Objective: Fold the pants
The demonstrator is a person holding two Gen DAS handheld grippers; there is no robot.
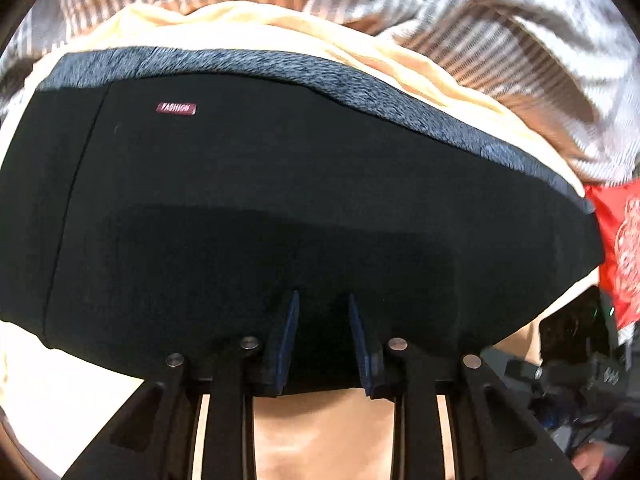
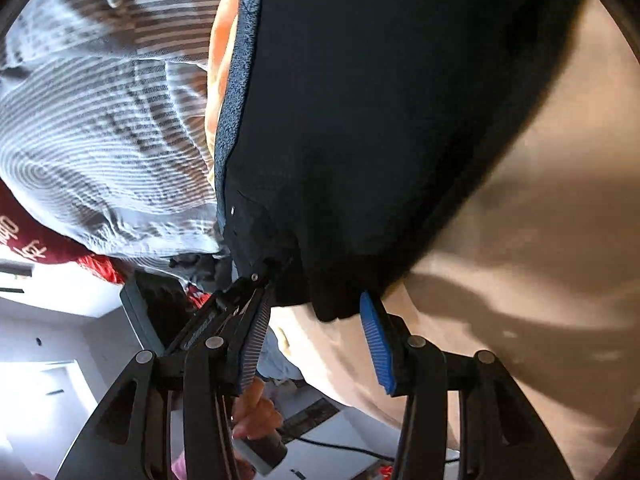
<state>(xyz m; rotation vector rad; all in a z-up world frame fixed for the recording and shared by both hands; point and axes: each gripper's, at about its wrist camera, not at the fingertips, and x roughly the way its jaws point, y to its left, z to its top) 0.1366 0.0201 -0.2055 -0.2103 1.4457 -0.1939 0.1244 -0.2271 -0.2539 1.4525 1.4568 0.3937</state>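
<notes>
The black pants lie spread on a beige surface, with a grey fuzzy lining band along the far edge and a small red "FASHION" label. My left gripper has its blue pads close together, pinching the near edge of the black cloth. In the right wrist view the pants fill the upper middle. My right gripper is open, its blue pads wide apart around a hanging corner of the pants. The other gripper's black linkage shows beside the left pad.
A grey striped garment and a cream-orange cloth are piled behind the pants. A red printed cloth lies at the right. A dark device sits past the table edge. A person's hand shows below.
</notes>
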